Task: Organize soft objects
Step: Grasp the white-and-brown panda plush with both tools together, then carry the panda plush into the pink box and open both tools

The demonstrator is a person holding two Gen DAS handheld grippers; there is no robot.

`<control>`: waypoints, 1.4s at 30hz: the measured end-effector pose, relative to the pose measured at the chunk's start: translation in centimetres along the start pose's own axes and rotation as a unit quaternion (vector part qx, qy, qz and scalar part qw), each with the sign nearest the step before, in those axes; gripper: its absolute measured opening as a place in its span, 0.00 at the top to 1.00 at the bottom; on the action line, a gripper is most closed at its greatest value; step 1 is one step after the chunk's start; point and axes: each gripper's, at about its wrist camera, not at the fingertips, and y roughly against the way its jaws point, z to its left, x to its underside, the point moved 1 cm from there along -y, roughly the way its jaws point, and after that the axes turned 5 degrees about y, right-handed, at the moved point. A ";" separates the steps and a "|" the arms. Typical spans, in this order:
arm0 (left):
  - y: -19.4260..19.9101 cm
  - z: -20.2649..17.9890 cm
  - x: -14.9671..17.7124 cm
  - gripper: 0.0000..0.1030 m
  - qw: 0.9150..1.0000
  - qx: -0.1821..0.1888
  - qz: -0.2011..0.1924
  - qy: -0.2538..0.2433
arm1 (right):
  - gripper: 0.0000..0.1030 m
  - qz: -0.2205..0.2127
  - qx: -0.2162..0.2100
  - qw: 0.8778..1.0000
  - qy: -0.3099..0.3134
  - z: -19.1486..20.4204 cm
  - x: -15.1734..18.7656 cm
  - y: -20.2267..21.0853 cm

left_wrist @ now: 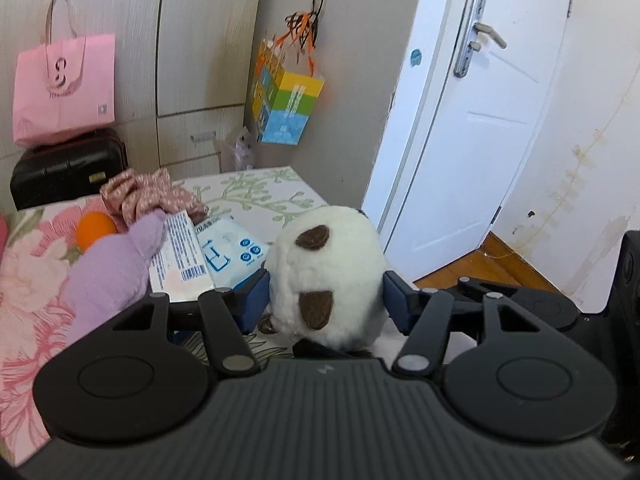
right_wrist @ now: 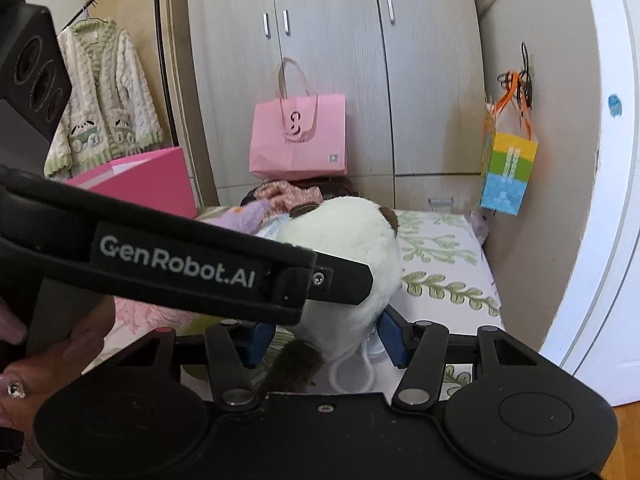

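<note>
A white plush toy with brown patches point(left_wrist: 326, 276) is held above the bed. My left gripper point(left_wrist: 326, 302) is shut on it, blue pads pressing both sides. My right gripper point(right_wrist: 326, 336) is shut on the same plush toy point(right_wrist: 352, 240) lower down, near its white cord loop point(right_wrist: 352, 372). The left gripper's body point(right_wrist: 180, 264) crosses the right wrist view and hides part of the toy. A purple plush point(left_wrist: 110, 268), a floral pink fabric piece point(left_wrist: 148, 194) and an orange ball point(left_wrist: 95, 229) lie on the bed to the left.
Two wet-wipe packs point(left_wrist: 208, 252) lie on the floral bedsheet point(left_wrist: 256, 188). A pink box point(right_wrist: 148, 176) stands at the left. A pink paper bag point(right_wrist: 298, 136) sits on a black suitcase point(left_wrist: 66, 168). A colourful bag point(right_wrist: 506, 176) hangs on the wardrobe. A white door point(left_wrist: 472, 120) is at the right.
</note>
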 end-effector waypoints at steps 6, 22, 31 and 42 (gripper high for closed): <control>2.8 -0.9 -0.6 0.42 0.999 0.012 -0.032 -0.002 | 0.41 -0.015 0.006 1.000 0.004 0.9 -1.6 2.5; 11.4 -1.8 -0.1 0.42 0.998 -0.014 -0.062 -0.016 | 0.41 -0.014 -0.008 0.999 0.050 6.1 -4.6 7.3; 18.1 -0.6 3.2 0.42 0.996 -0.053 -0.066 -0.012 | 0.40 0.000 -0.063 0.996 0.070 11.6 -4.3 9.9; 24.8 3.3 4.9 0.42 0.991 -0.118 -0.043 0.036 | 0.40 0.032 -0.147 0.985 0.083 18.4 -4.9 10.5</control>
